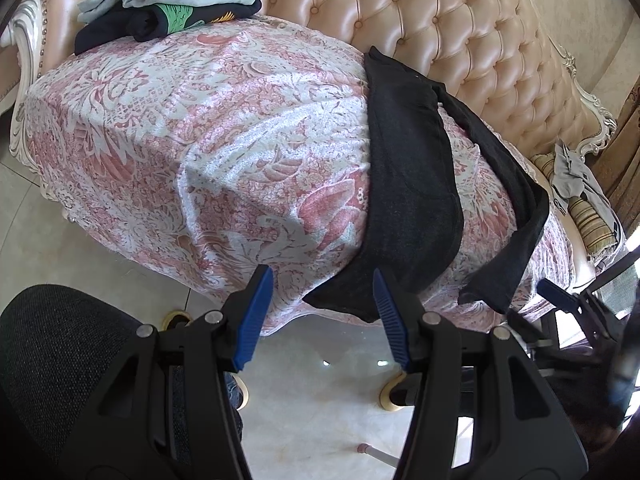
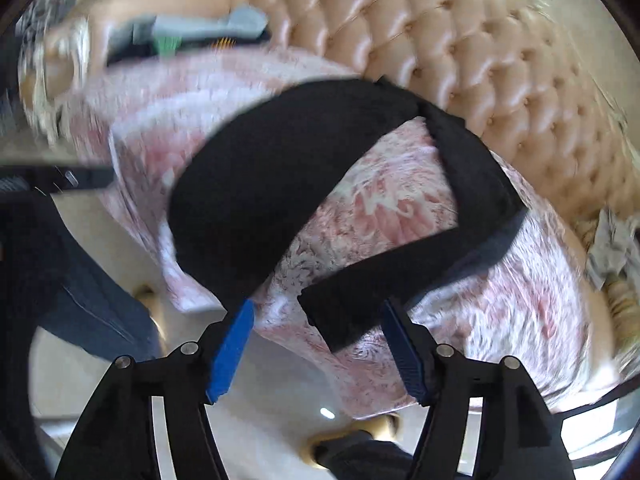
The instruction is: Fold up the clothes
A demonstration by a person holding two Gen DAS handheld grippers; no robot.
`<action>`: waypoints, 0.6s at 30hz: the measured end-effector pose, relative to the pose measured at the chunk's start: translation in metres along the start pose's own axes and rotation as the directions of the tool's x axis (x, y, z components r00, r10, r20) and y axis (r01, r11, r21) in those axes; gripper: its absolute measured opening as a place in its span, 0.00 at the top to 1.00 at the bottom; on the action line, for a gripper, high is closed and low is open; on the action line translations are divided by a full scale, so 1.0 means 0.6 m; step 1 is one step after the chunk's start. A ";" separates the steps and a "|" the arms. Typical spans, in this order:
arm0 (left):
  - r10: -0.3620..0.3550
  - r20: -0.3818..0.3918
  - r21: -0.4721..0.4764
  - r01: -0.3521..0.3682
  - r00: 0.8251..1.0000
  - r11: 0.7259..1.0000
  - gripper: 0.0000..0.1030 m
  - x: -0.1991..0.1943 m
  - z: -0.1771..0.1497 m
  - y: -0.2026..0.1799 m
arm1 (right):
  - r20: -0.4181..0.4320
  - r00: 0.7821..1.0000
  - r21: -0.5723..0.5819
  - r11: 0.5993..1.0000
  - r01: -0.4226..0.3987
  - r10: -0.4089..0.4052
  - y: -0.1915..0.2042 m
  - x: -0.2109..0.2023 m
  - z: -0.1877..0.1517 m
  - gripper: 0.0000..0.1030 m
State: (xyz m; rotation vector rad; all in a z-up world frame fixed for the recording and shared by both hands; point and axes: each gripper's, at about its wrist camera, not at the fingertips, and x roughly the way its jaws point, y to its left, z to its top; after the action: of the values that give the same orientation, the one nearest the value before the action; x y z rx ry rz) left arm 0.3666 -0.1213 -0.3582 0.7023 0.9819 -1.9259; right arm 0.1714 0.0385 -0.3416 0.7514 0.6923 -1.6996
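A pair of dark grey trousers (image 1: 408,184) lies spread on the pink floral sofa cover (image 1: 200,140), its two legs apart and their hems hanging over the front edge. My left gripper (image 1: 322,280) is open and empty, just in front of the left leg's hem. My right gripper (image 2: 316,312) is open and empty, in front of the other leg's hem (image 2: 340,312). The right gripper also shows in the left wrist view (image 1: 560,300) at the right edge. The right wrist view is blurred.
A pile of folded clothes (image 1: 168,8) lies at the sofa's far left. A grey garment (image 1: 576,176) lies on the right armrest. The tufted sofa back (image 1: 440,20) rises behind. A black office chair (image 1: 60,360) stands at lower left on the tiled floor.
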 end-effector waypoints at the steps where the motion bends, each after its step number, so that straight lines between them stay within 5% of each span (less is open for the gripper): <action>1: 0.000 0.000 0.001 0.000 1.000 1.000 0.46 0.000 0.000 0.000 | 0.028 0.999 0.047 0.998 -0.033 0.032 -0.012 -0.012 -0.004 0.35; 3: -0.001 0.000 0.002 0.001 1.000 1.000 0.46 0.001 0.000 -0.002 | 0.058 0.992 0.208 0.970 -0.123 0.114 -0.063 -0.017 -0.019 0.35; 5: -0.002 0.000 0.003 0.002 1.000 1.000 0.46 0.001 0.000 -0.003 | 0.081 0.977 0.384 0.899 -0.211 0.195 -0.124 -0.010 -0.036 0.35; 7: -0.003 0.001 0.002 0.003 1.000 1.000 0.46 0.001 0.000 -0.003 | 0.076 0.970 0.454 0.859 -0.238 0.229 -0.152 0.004 -0.046 0.35; 11: -0.004 0.003 -0.001 0.004 1.000 1.000 0.46 -0.001 0.000 -0.002 | 0.107 0.946 0.514 0.797 -0.317 0.307 -0.170 0.021 -0.051 0.36; 15: -0.006 0.004 -0.002 0.006 1.000 1.000 0.46 -0.001 0.000 -0.002 | 0.100 0.931 0.501 0.791 -0.352 0.351 -0.147 0.039 -0.043 0.51; 18: -0.007 0.004 -0.004 0.007 1.000 1.000 0.46 -0.001 0.000 -0.001 | 0.079 0.928 0.506 0.787 -0.353 0.365 -0.130 0.057 -0.045 0.51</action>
State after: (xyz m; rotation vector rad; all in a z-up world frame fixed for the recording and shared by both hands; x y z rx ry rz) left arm 0.3667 -0.1209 -0.3575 0.6934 0.9863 -1.9301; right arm 0.0924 0.0565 -0.3794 1.1961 0.0748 -1.5233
